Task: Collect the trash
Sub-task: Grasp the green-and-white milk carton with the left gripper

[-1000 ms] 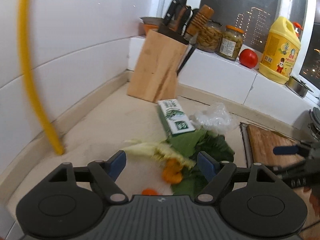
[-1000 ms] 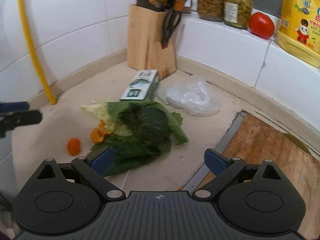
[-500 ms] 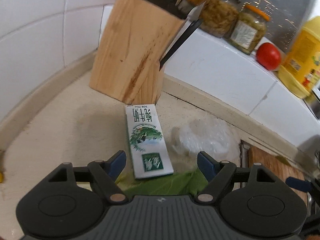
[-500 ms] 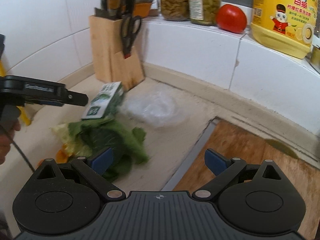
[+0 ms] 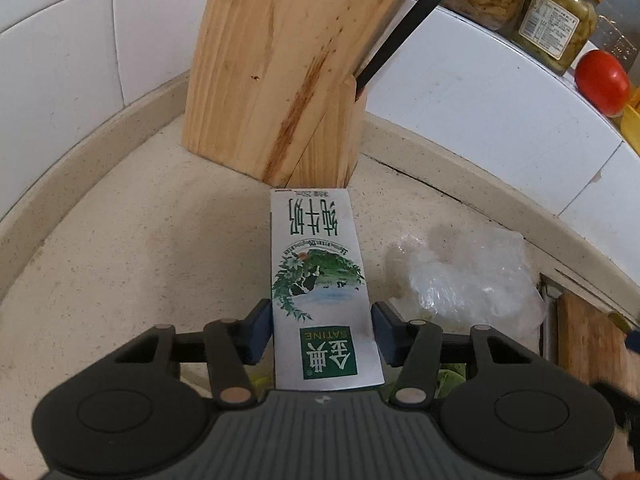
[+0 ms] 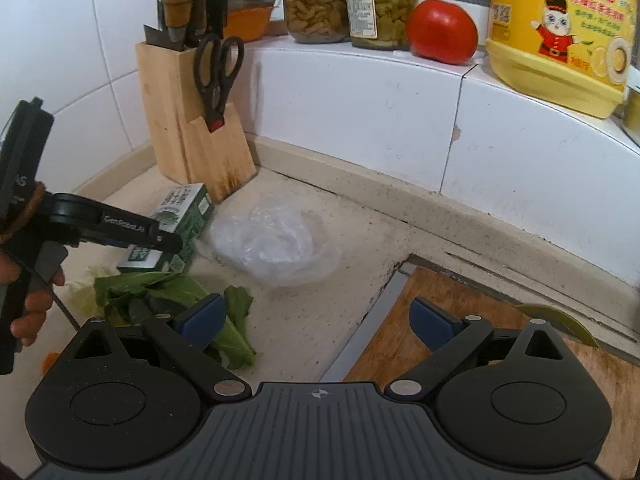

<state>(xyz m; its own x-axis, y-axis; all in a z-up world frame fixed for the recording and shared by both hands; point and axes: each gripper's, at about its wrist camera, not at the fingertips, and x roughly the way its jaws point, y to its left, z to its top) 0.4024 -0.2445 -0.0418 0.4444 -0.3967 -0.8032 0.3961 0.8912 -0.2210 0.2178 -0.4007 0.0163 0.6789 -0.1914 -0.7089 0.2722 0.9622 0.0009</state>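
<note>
From the left wrist view, our left gripper straddles the near end of the white-and-green milk carton, which lies flat on the speckled beige countertop with its far end just in front of the pale wooden knife block. The jaws are closing with the carton between them; the blue pads sit right at its long sides, and we cannot tell whether they press yet. To grip well, we judge we should keep the carton centred, squeeze across its narrow width, and lift straight up so its far end does not catch the block. The crumpled clear plastic bag lies just to the right, apart from the carton.

From the right wrist view, our right gripper hovers with fingers wide apart and nothing between them, over the edge where the countertop meets the brown wooden cutting board. The green leafy vegetable scraps lie near its left finger. We judge that this hand should stay clear until the carton is up.
</note>
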